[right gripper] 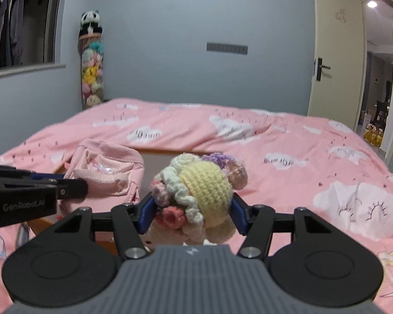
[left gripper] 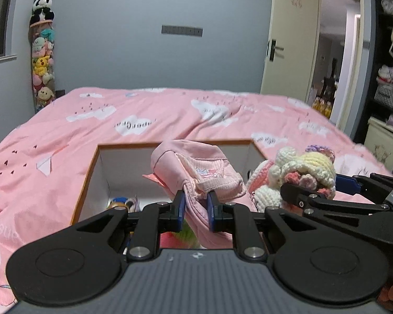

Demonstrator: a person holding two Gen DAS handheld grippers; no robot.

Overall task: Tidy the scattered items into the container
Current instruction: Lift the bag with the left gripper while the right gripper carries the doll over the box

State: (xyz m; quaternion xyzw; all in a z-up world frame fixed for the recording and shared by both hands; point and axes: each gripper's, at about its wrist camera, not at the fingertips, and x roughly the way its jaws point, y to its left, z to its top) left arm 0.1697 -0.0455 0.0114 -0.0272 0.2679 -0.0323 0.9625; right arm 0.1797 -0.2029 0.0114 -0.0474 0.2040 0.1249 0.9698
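Over the pink bed (left gripper: pixel 65 130), we pinch the pink bag (left gripper: pixel 196 175) in our left gripper (left gripper: pixel 195 206) and squeeze the yarn doll (right gripper: pixel 196 191) in our right gripper (right gripper: pixel 194 216), so both can drop into the box (left gripper: pixel 91 178).

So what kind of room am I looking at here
Most likely a child's bedroom: a bed with a pink cloud-print cover fills the middle, a tall column of plush toys topped by a panda stands in the corner, and a cream door stands open to a hallway.

Right claw (right gripper: pixel 192 213) grips crochet doll (right gripper: pixel 196 191) (bedside).
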